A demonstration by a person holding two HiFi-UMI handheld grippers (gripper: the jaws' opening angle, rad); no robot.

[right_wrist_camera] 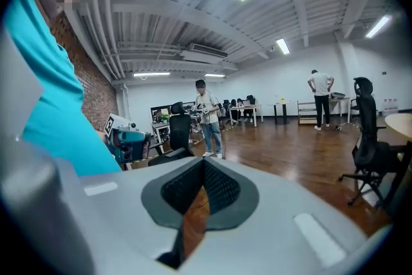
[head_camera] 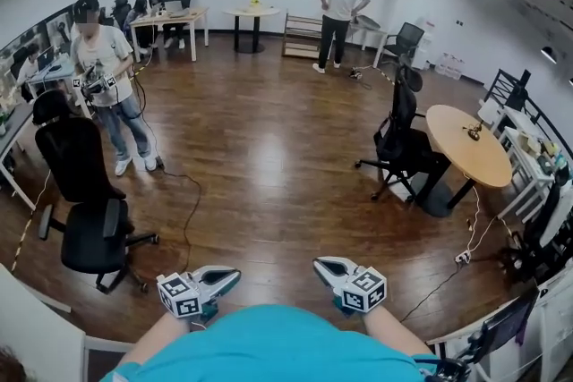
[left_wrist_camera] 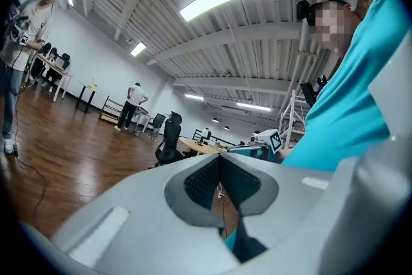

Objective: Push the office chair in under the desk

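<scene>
Left tool (head_camera: 230,276), near: jaws together, empty. Right tool (head_camera: 323,265) just beside it, also closed on nothing. Office chair (head_camera: 85,192) near left on wood floor (head_camera: 260,165), out from white bench (head_camera: 36,326). Second chair (head_camera: 401,134) right, against round bench (head_camera: 470,148).

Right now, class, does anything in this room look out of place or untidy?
Yes. The black chair at the left stands out on the open floor, not tucked under the desk. A cable trails loose across the floor beside it, a likely trip hazard.
</scene>
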